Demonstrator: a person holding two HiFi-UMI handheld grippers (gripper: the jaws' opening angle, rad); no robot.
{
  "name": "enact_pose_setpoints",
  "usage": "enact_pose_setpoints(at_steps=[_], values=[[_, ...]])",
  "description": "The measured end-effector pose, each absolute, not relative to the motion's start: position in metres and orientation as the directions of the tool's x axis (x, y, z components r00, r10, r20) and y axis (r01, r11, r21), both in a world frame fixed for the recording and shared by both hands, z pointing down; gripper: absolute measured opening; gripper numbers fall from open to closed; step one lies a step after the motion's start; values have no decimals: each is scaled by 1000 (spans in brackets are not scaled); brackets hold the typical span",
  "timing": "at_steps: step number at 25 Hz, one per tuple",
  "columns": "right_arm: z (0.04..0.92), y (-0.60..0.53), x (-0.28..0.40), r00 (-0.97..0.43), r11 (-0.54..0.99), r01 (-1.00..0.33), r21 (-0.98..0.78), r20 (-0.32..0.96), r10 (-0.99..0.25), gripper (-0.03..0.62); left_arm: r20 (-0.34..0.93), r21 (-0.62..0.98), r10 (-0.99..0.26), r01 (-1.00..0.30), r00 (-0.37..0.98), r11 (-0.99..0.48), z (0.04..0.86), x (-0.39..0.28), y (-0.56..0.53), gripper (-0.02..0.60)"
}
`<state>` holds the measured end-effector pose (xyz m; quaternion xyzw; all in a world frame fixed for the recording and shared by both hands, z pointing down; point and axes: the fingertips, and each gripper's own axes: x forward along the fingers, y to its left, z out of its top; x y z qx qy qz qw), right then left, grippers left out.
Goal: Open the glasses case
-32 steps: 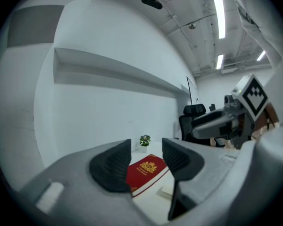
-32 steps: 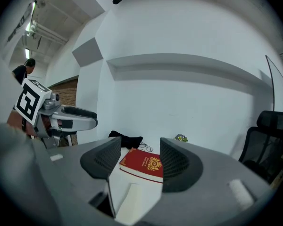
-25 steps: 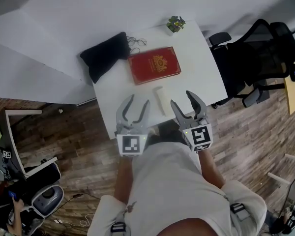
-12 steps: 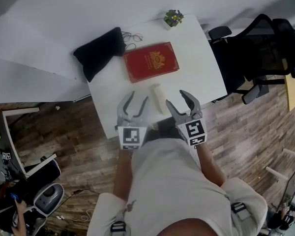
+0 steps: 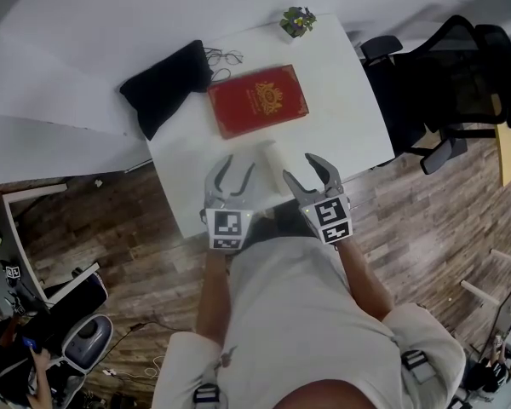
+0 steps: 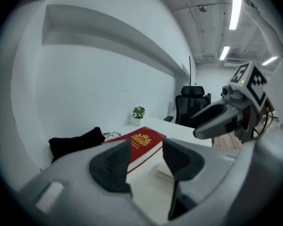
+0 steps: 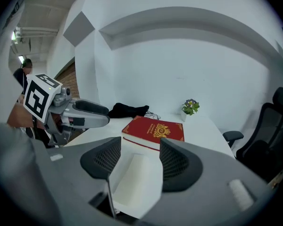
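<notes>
- Grey and nearest you, your left gripper (image 5: 238,165) hangs over the table's near edge, at about 7 o'clock of the case. Its fingers are spread with nothing between them, which I'd judge to be a ready stance for steadying one side.
- Your right gripper (image 5: 299,167) sits at about 5 o'clock of the case, fingers likewise apart. Its own view lines the case up in the gap, but the pads do not press on it.
- The glasses case (image 5: 274,165), white and closed, lies on the white table (image 5: 349,100) between the two grippers, with its long side running away from you. Flanking it like this probably lets one gripper hold the base while the other lifts the lid.
- The red book (image 5: 257,100) lies just beyond the case at 12 o'clock. It looks out of the way of the work.
- The black pouch (image 5: 164,85) rests at 10 o'clock, with the glasses (image 5: 224,56) beside its far corner.
- The small plant (image 5: 296,21) stands at the far edge at 1 o'clock.
- The office chair (image 5: 443,75) is off the table at 3 o'clock.
</notes>
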<state>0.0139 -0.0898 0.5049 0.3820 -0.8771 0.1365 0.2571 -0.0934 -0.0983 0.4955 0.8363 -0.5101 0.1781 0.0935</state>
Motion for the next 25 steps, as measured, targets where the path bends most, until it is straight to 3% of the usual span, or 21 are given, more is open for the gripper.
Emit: enact_pose_setpoints(at_steps=[25], values=[[572, -80, 7, -552, 700, -711, -67, 670, -497, 255, 543, 17, -723, -867, 426, -498, 580, -81, -103, 230]])
